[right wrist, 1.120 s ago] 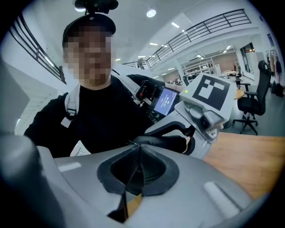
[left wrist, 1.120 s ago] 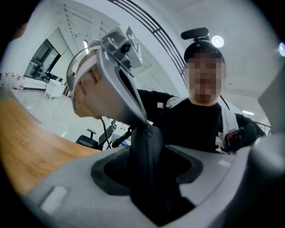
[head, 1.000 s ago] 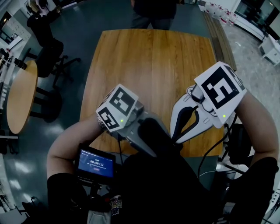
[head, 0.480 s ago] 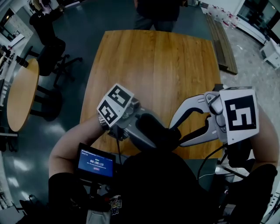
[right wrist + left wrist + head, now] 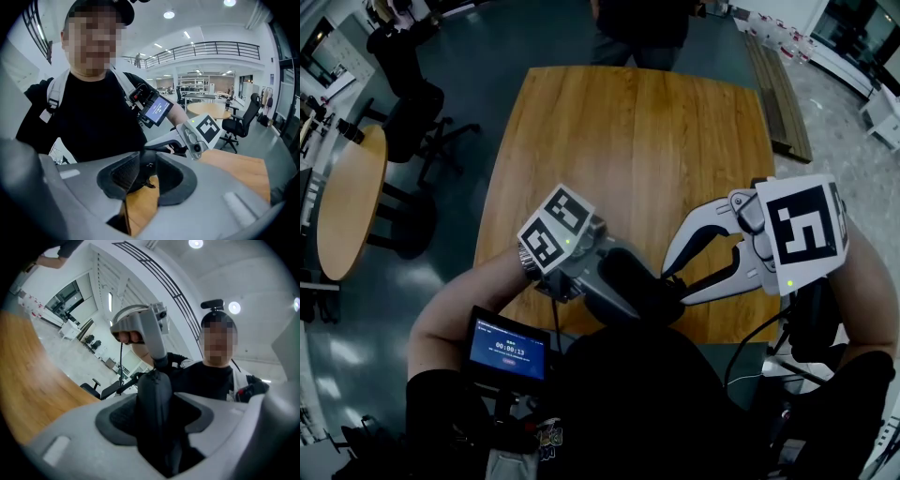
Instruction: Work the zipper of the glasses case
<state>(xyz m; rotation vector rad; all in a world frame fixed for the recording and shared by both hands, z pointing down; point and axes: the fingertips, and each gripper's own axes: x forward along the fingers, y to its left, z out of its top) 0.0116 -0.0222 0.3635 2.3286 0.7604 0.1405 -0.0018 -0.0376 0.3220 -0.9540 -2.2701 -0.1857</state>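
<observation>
One table point(image 5: 628, 131); the case point(image 5: 630, 281) is held in the air over its near edge. Left claw point(image 5: 155, 401) is clamped across the case's body, same as a second back. Right claw point(image 5: 149, 174) has swung out to the right and now points in at the case's end. Its jaws let go and have just been closing again, partly spread. Between them sit the case's tip and a small tab, likely the pull point(image 5: 149, 184). Reads as a re-grip: zipper stroke paused, not finished.
</observation>
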